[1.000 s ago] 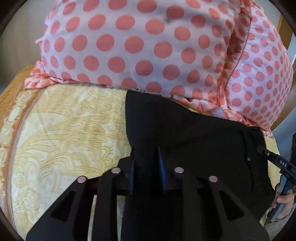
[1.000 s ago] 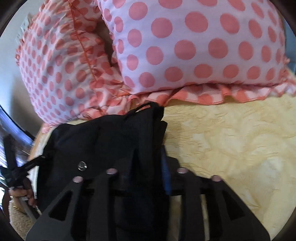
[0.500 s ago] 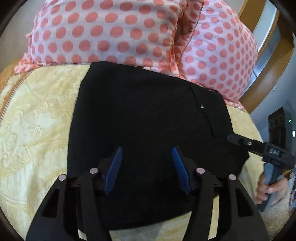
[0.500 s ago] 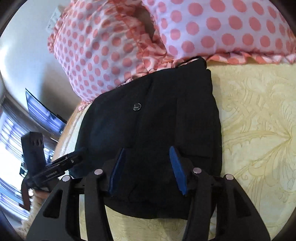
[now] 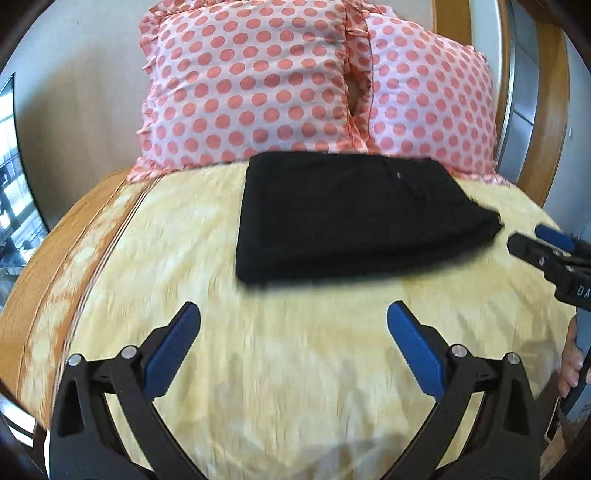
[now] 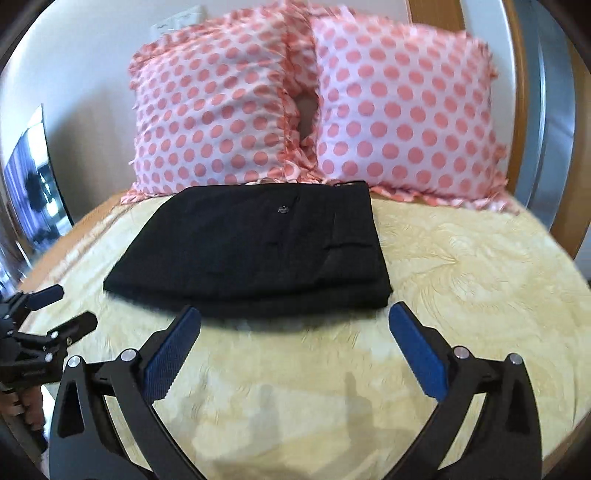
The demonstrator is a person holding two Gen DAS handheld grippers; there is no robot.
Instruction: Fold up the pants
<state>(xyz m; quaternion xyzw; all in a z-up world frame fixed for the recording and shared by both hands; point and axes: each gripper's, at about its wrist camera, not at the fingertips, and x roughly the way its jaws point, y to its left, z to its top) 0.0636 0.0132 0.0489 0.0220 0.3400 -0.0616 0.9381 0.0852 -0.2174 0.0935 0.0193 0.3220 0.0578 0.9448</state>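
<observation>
Right wrist: folded pants [image 6: 255, 251] on bed [image 6: 461, 280].

Two pillows at the head of the bed, white with coral dots and frilled edges: left pillow [image 6: 210, 110], right pillow [image 6: 402, 107], touching, small dark gap low between them. Bedspread [image 6: 461, 280], pale yellow, swirled pattern, orange border [image 5: 66, 240] along the left side. Wooden headboard [image 5: 546, 122] behind, right. Pale wall [image 6: 81, 55] behind; wall plate [image 6: 173, 26] above left pillow.
</observation>
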